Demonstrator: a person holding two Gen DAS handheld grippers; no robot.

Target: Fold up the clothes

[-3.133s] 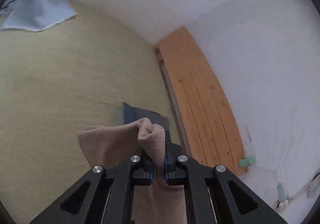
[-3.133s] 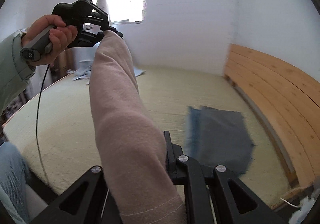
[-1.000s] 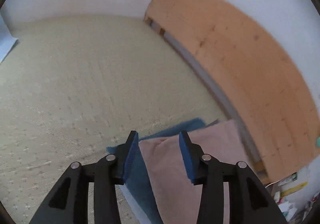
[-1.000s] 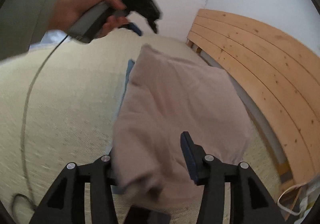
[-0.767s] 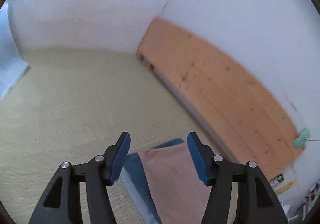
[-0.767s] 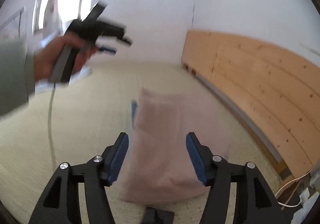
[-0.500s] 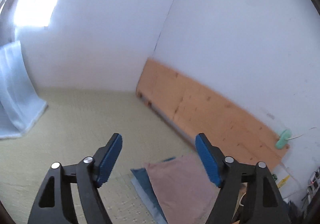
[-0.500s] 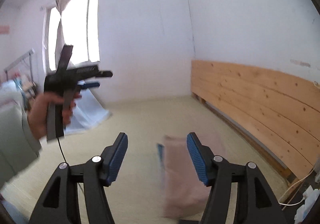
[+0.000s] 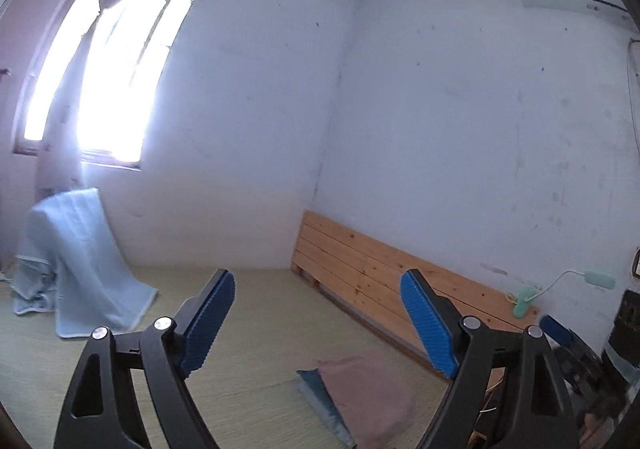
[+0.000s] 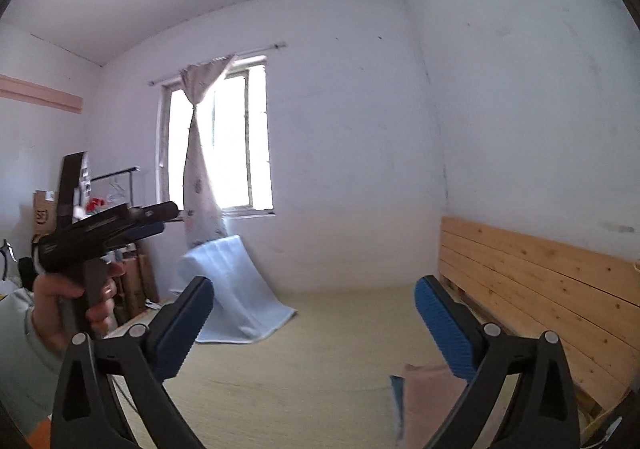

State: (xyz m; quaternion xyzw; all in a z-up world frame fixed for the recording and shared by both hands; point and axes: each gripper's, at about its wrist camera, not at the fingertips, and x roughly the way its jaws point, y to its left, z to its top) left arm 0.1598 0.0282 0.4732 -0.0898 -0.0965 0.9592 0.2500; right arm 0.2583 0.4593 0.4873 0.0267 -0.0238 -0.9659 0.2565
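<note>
Overhead and all around, plain white walls (image 9: 460, 109) enclose the room, and a pale woven straw-coloured mat floor (image 9: 256, 377) spreads below them. Along the base of one wall runs a long panel of light pine planks (image 9: 372, 273), and in the other wall a bright window (image 10: 236, 137) has a knotted pale curtain (image 10: 198, 153) hanging down its middle. Under that window a light blue blanket (image 9: 76, 257) is draped over something and spills onto the mat. Near the planks, a folded dusty-pink garment (image 9: 368, 393) lies flat on top of a folded blue garment (image 9: 320, 395), whose edge shows along one side of it. Both tools are raised, well apart from this stack and touching no cloth. Each has its blue ribbed pads spread wide with nothing between them: the left gripper (image 9: 316, 323) frames the far corner, and the right gripper (image 10: 314, 323) faces the window. In the right wrist view, a hand (image 10: 70, 305) in a pale green sleeve grasps the handle of the left tool.
</note>
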